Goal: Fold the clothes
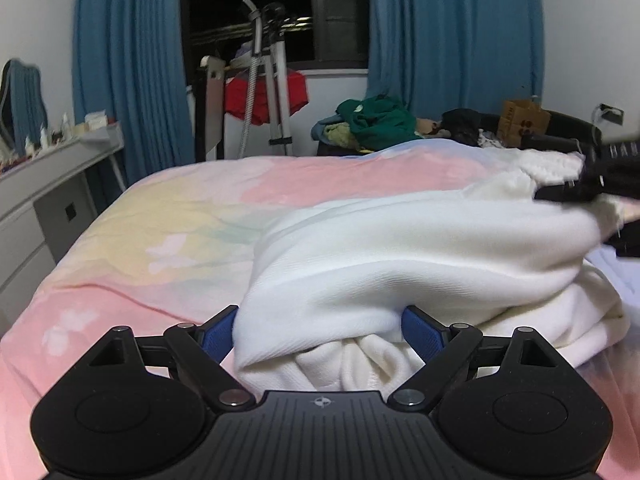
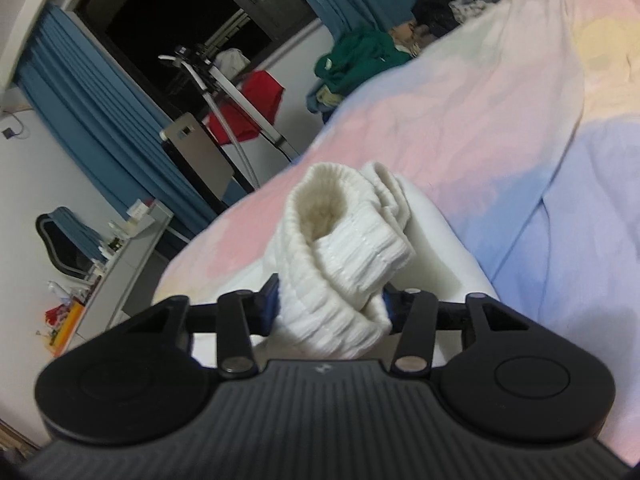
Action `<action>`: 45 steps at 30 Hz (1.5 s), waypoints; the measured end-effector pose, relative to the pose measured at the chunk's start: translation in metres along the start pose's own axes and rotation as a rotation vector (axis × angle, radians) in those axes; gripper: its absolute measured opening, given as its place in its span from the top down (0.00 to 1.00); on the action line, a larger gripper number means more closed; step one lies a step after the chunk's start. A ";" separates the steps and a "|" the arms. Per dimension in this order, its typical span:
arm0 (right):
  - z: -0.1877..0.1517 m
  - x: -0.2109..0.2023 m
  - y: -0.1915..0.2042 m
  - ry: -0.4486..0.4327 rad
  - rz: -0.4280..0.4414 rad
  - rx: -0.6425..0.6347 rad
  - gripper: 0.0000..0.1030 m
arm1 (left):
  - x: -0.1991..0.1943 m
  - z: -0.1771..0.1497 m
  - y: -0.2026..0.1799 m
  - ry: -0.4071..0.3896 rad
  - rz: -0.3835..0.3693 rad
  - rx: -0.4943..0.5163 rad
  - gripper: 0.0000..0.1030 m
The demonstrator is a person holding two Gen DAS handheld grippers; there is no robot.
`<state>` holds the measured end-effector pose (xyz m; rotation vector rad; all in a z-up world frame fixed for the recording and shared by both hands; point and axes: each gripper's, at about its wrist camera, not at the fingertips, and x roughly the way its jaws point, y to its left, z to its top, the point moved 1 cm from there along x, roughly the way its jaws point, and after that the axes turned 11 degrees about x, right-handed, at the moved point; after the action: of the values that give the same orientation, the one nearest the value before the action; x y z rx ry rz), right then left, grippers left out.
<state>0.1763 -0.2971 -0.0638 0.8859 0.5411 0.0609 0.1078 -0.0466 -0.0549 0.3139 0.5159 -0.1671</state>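
Observation:
A white knit sweater (image 1: 420, 248) lies bunched on the pastel bedspread (image 1: 168, 216). My left gripper (image 1: 320, 332) has its blue-padded jaws closed on a thick fold of the sweater's near edge. My right gripper (image 2: 330, 304) is shut on the sweater's ribbed cuff or hem (image 2: 336, 256), held a little above the bed; the ribbed edge folds over itself between the fingers. The right gripper also shows in the left wrist view (image 1: 580, 184) at the far right, gripping the sweater's far end.
A pile of green and other clothes (image 1: 372, 124) lies beyond the bed. A drying rack with a red garment (image 1: 264, 96) stands by the window. A white dresser (image 1: 48, 184) is at the left. Blue curtains (image 1: 128, 60) and a cardboard box (image 1: 524, 116) are behind.

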 end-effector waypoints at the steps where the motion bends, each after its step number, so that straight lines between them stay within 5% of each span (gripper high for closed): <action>1: 0.002 -0.003 0.001 -0.009 0.011 -0.002 0.55 | 0.000 -0.001 -0.002 -0.006 0.001 0.007 0.14; 8: 0.016 -0.031 0.008 -0.088 0.094 -0.033 0.56 | 0.002 -0.005 0.019 -0.040 -0.078 -0.178 0.23; 15: 0.013 -0.038 -0.013 -0.066 0.032 -0.011 0.56 | 0.011 -0.022 0.053 0.054 -0.137 -0.399 0.23; 23: 0.006 -0.034 -0.036 -0.010 -0.023 0.063 0.53 | 0.011 -0.025 0.055 0.058 -0.134 -0.386 0.22; 31: -0.002 -0.037 -0.040 0.002 -0.140 0.036 0.19 | 0.009 -0.023 0.059 0.072 -0.154 -0.408 0.24; 33: -0.004 -0.033 -0.041 0.008 -0.169 0.017 0.18 | 0.007 -0.022 0.061 0.072 -0.159 -0.411 0.25; 45: -0.006 0.006 -0.071 0.130 -0.078 0.144 0.05 | 0.005 -0.018 0.062 0.066 -0.169 -0.408 0.25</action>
<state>0.1672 -0.3365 -0.1223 1.0050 0.7079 0.0085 0.1183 0.0168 -0.0568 -0.1236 0.6281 -0.2104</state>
